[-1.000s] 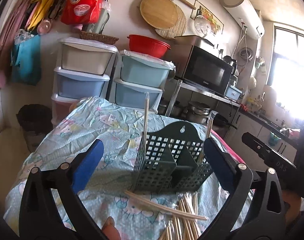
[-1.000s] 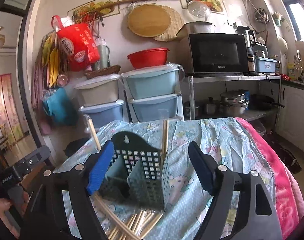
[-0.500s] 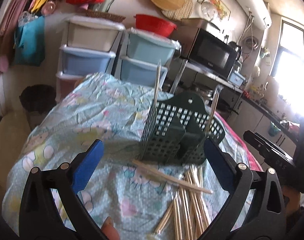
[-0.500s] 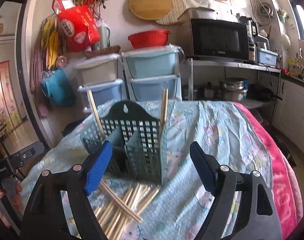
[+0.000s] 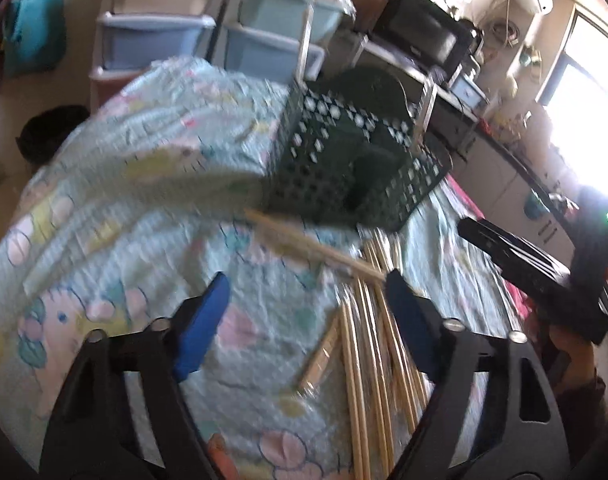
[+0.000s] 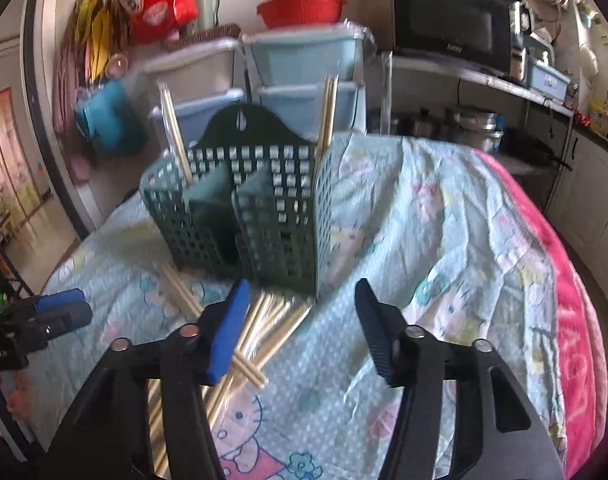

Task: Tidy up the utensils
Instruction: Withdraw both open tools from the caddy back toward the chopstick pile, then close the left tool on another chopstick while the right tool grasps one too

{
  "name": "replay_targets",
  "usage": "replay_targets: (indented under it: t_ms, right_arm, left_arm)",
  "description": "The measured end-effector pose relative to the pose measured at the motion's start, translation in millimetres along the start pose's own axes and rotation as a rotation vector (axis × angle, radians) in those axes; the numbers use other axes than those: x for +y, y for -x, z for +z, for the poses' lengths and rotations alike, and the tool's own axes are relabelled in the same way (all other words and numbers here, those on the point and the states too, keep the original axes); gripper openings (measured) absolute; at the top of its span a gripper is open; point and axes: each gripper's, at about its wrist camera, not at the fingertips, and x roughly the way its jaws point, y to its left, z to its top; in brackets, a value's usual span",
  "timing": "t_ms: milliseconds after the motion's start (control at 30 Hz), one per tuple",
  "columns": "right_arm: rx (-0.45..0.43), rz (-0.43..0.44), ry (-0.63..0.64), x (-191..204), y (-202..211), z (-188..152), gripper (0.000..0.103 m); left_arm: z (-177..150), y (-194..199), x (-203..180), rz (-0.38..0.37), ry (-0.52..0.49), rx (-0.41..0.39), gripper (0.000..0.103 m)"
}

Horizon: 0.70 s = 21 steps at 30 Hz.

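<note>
a cluttered kitchen corner, with stacked plastic drawers (image 6: 304,60) and a microwave (image 6: 448,24) along the wall, surrounds a table under a pale blue cartoon-print cloth (image 6: 424,240). on the cloth stands a dark green slotted holder (image 6: 240,208), upright and split into compartments so utensils can stand on end. one chopstick (image 6: 174,128) leans out of its left compartment and a pair (image 6: 328,108) rises at its right corner. the rest lie loose in a heap of chopsticks (image 5: 368,340) on the cloth just in front of the holder, one stick (image 5: 312,244) lying crosswise over the others.

the left gripper (image 5: 304,312) is tilted down over the heap, its jaws closing from wide, with nothing pressed between the pads; the sticks lie under its right finger. the right gripper (image 6: 300,324) likewise points down just in front of the holder, jaws closing and holding nothing, its left blue pad (image 6: 224,332) over the heap. both seem angled low to pinch sticks off the cloth.
</note>
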Motion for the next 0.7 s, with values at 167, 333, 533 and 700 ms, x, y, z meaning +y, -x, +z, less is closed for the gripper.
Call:
replay_targets:
  t_ms: [167,333,533,700]
  right_arm:
    - [0.083,0.019,-0.003,0.1,-16.2,-8.9,0.04]
    - [0.15,0.022,0.004,3.8,-33.2,-15.4,0.039]
    - [0.192,0.036,-0.008,6.1,-48.4,-17.7,0.039]
    - [0.215,0.041,-0.013,6.5,-56.7,-18.7,0.039]
  left_arm:
    - [-18.8,-13.6,-8.9,-0.044,-0.012,0.103,0.039]
    - [-37.1,-26.8,-21.8,-0.051,-0.051,0.181,0.028]
    - [-48.0,-33.1,-31.6,-0.054,-0.088,0.222,0.024]
    - [-47.2,-36.8,-28.8,-0.049,-0.083,0.241,0.024]
